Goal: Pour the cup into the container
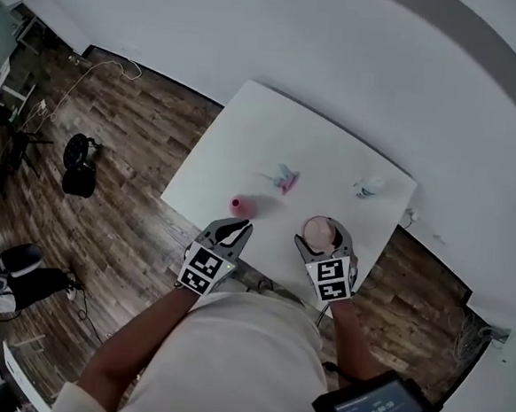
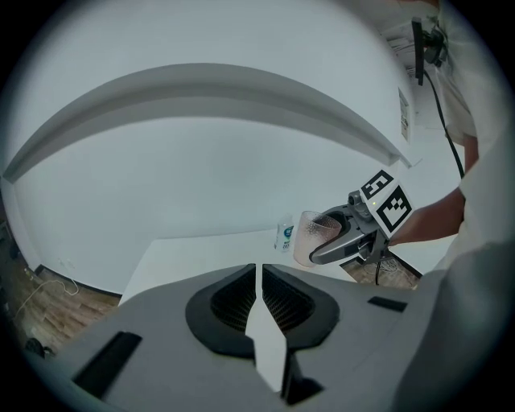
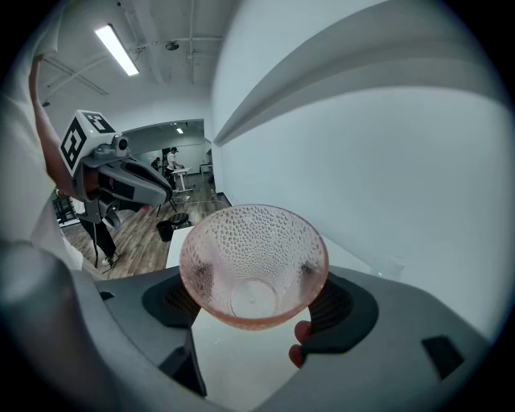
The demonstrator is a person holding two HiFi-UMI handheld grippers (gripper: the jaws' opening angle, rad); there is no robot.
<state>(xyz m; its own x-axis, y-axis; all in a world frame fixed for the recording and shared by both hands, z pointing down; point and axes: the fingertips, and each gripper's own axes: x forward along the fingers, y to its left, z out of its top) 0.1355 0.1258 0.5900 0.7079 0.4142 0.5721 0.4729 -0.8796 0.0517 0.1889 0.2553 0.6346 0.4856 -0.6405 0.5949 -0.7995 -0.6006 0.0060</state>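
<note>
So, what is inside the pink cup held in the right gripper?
Nothing visible: the right gripper view looks into the cup, showing only its dimpled wall and clear round bottom. A thin clear film could not be ruled out. The fingers cover only its outer sides.

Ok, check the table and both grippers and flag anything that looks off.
No spill shows on the white table. One oddity: the pink cup clamped in the right gripper looks empty, its clear bottom showing, though it is the thing to be poured.
</note>
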